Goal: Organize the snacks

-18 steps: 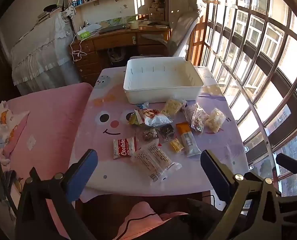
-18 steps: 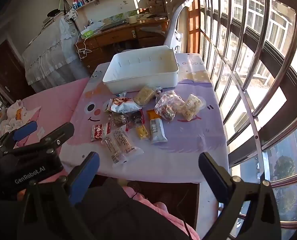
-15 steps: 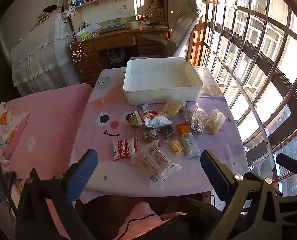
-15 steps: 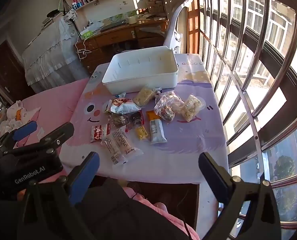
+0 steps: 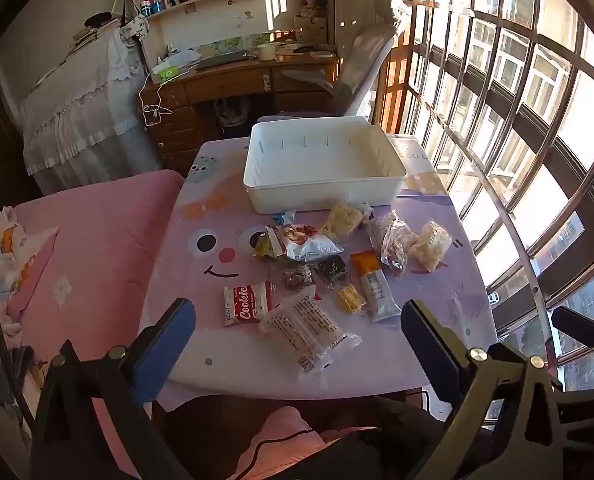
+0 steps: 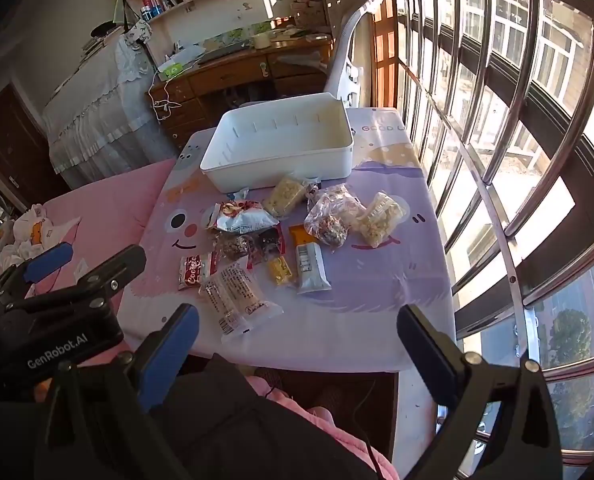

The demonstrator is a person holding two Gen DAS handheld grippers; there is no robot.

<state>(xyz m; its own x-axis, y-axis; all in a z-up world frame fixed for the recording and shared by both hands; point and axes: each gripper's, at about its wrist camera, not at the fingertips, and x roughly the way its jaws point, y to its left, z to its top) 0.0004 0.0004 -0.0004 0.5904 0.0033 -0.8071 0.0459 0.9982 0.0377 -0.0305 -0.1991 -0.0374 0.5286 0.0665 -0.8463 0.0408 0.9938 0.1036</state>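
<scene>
An empty white bin (image 5: 323, 164) (image 6: 281, 146) stands at the far side of a small table with a pink and purple cartoon cloth (image 5: 201, 276) (image 6: 377, 288). Several snack packets lie in front of it: a red cookie pack (image 5: 247, 303) (image 6: 193, 271), a clear twin pack (image 5: 309, 330) (image 6: 237, 298), a white bag (image 5: 305, 242) (image 6: 243, 218), a grey bar (image 5: 377, 290) (image 6: 311, 266) and clear bags (image 5: 431, 244) (image 6: 379, 218). My left gripper (image 5: 297, 344) and right gripper (image 6: 297, 340) are open and empty, held above the table's near edge. The left gripper also shows in the right wrist view (image 6: 69, 276).
A pink bed (image 5: 93, 248) adjoins the table's left side. Barred windows (image 5: 517, 120) run along the right. A wooden desk (image 5: 237, 84), a chair (image 5: 361, 64) and bookshelves stand behind the table. A lap in pink and dark cloth (image 5: 289, 440) is below the grippers.
</scene>
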